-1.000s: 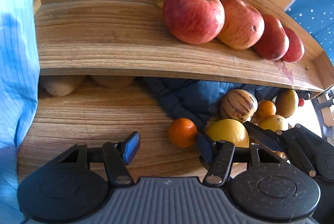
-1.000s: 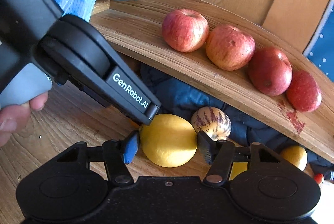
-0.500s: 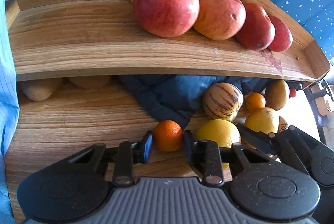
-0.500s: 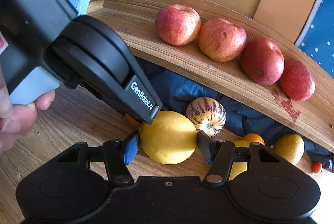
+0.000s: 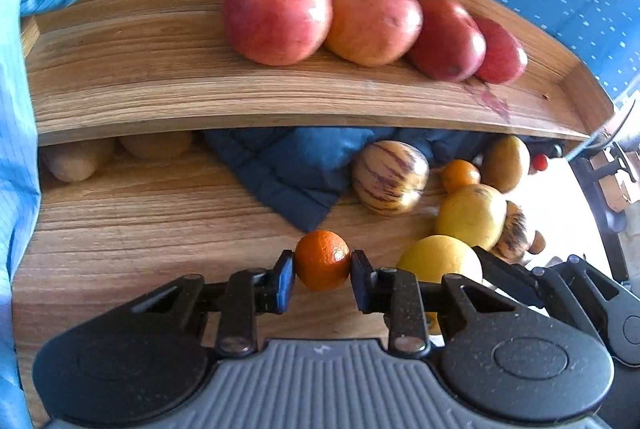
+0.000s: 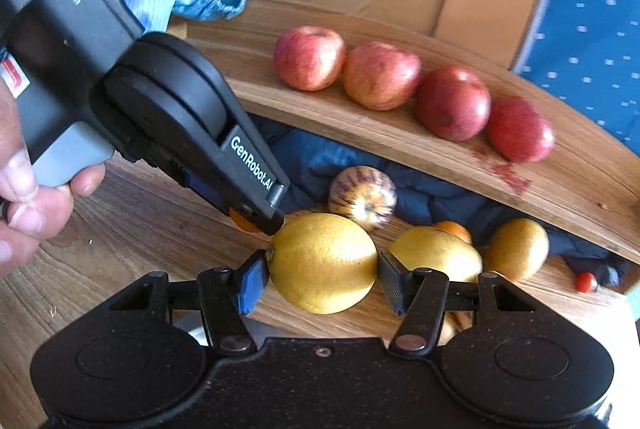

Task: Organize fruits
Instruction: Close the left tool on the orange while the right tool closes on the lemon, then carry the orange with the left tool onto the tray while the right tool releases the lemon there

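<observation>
My left gripper point(image 5: 322, 271) is shut on a small orange point(image 5: 323, 253) just above the wooden tabletop point(image 5: 140, 221). A large yellow citrus fruit point(image 6: 320, 253) sits between the pads of my right gripper point(image 6: 323, 279), which touch it on both sides. In the right wrist view the left gripper point(image 6: 264, 217) comes in from the left, its tip against the yellow fruit, with the orange point(image 6: 240, 223) mostly hidden under it. A hand point(image 6: 28, 205) holds its handle. Several red apples point(image 5: 278, 15) stand in a row on the upper wooden shelf point(image 5: 160, 85).
A striped melon-like fruit point(image 5: 390, 179), more yellow fruits point(image 5: 470, 215), a second small orange point(image 5: 460, 173) and a small red ball point(image 5: 540, 160) lie to the right under the shelf. A dark blue quilted cloth point(image 5: 296, 165) lies behind. Tan fruits point(image 5: 76, 161) sit far left.
My left gripper moved right up to the small orange and shut on it. The right gripper's pads drew in against the yellow fruit, and both views shifted slightly.
</observation>
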The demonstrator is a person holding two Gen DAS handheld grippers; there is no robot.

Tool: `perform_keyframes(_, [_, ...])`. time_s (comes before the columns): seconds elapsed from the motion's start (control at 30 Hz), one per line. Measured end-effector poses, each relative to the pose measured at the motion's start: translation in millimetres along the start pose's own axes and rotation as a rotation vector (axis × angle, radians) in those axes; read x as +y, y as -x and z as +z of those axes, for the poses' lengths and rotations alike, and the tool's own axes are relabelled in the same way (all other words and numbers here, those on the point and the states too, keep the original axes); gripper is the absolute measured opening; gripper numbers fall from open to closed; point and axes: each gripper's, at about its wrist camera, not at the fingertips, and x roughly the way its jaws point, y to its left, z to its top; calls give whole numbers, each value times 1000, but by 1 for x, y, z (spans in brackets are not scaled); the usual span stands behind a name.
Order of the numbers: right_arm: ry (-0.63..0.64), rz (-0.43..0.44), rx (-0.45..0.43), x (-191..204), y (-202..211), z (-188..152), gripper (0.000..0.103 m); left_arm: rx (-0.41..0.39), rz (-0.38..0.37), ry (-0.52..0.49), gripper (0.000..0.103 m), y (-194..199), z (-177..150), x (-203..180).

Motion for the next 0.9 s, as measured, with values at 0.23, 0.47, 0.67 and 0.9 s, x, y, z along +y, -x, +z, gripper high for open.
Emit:
perform_keyframes(0.23, [-83, -88, -1, -28, 37, -29, 61, -17, -57, -89, 32, 8, -11, -45])
perform_keyframes(0.47, [-181, -209, 56, -61, 71, -69, 61, 26, -154, -223, 32, -1, -29, -109])
perform_keyframes(0.67, [-267, -290, 131, -89, 91, -107, 61, 86, -217, -320, 32, -15, -51, -164])
perform_keyframes(0.9, [-330, -319, 172, -102, 105, -137, 61, 149, -239, -402, 32, -25, -75, -200])
